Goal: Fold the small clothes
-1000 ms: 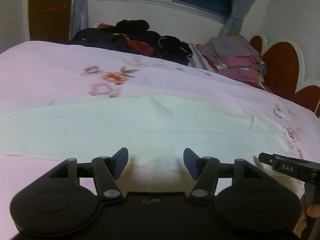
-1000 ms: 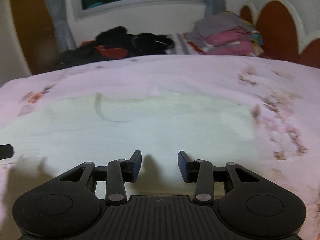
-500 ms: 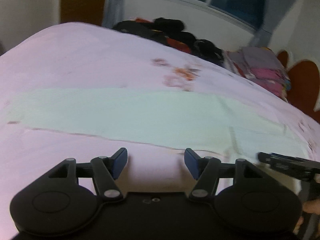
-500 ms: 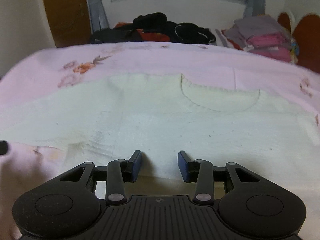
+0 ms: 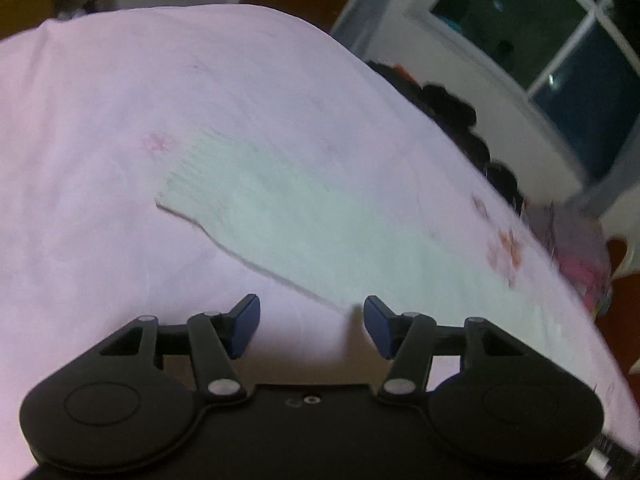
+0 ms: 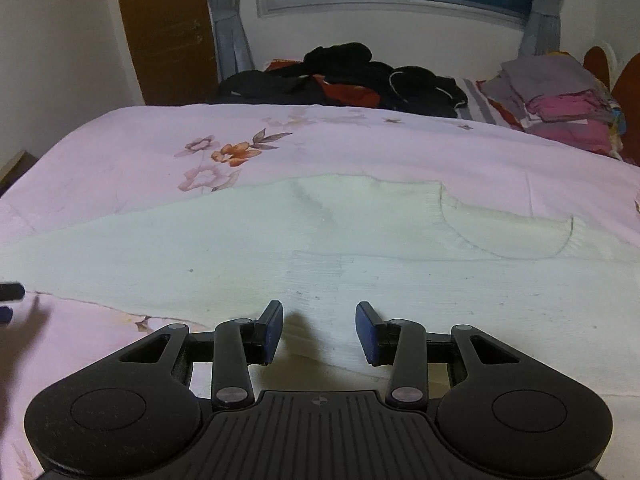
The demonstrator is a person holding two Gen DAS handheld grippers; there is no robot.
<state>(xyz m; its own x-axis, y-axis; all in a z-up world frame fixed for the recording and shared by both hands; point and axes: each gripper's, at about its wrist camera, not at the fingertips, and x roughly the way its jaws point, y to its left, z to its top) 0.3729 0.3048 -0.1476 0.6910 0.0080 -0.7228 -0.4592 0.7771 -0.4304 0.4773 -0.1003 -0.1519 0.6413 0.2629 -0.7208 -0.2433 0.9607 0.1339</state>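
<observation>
We see a white sweater (image 6: 360, 240) lying flat on the pink flowered bedspread (image 6: 360, 148), its neckline (image 6: 508, 236) toward the right of the right wrist view. Our right gripper (image 6: 319, 330) hovers low over the sweater's near edge with its blue pads (image 6: 272, 330) spread apart and nothing between them. In the left wrist view, one sleeve (image 5: 280, 216) stretches out across the bedspread (image 5: 120, 120), its cuff (image 5: 188, 176) at the far left. Our left gripper (image 5: 311, 326) sits just short of the sleeve's near edge, also spread wide and empty. At the far side of the bed we see a heap of dark clothes (image 6: 344, 76) and a stack of folded clothes (image 6: 560, 100).
</observation>
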